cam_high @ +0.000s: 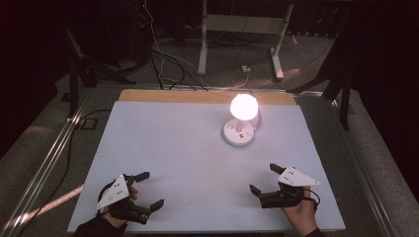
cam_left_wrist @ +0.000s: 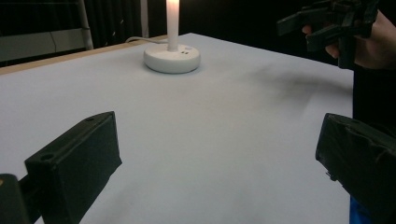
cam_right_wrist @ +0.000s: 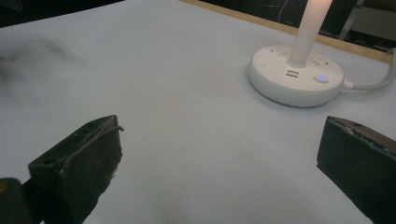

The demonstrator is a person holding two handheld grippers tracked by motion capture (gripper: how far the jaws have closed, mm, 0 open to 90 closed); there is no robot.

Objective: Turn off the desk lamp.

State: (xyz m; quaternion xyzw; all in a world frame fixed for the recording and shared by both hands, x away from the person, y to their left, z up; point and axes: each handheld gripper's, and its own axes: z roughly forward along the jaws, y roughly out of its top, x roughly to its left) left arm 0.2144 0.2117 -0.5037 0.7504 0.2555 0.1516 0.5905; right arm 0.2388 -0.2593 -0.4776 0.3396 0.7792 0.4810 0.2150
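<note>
A small white desk lamp stands lit at the back right of the white table top; its bulb glows bright above a round base that carries sockets and a blue light. My left gripper rests near the front left edge, jaws wide apart and nothing between them. My right gripper hovers near the front right, also open and holding nothing. The right gripper in its hand appears far off in the left gripper view.
A white cord runs from the lamp base toward the back edge. A wooden strip borders the far side of the table. Beyond lie dark floor, cables and a white table frame.
</note>
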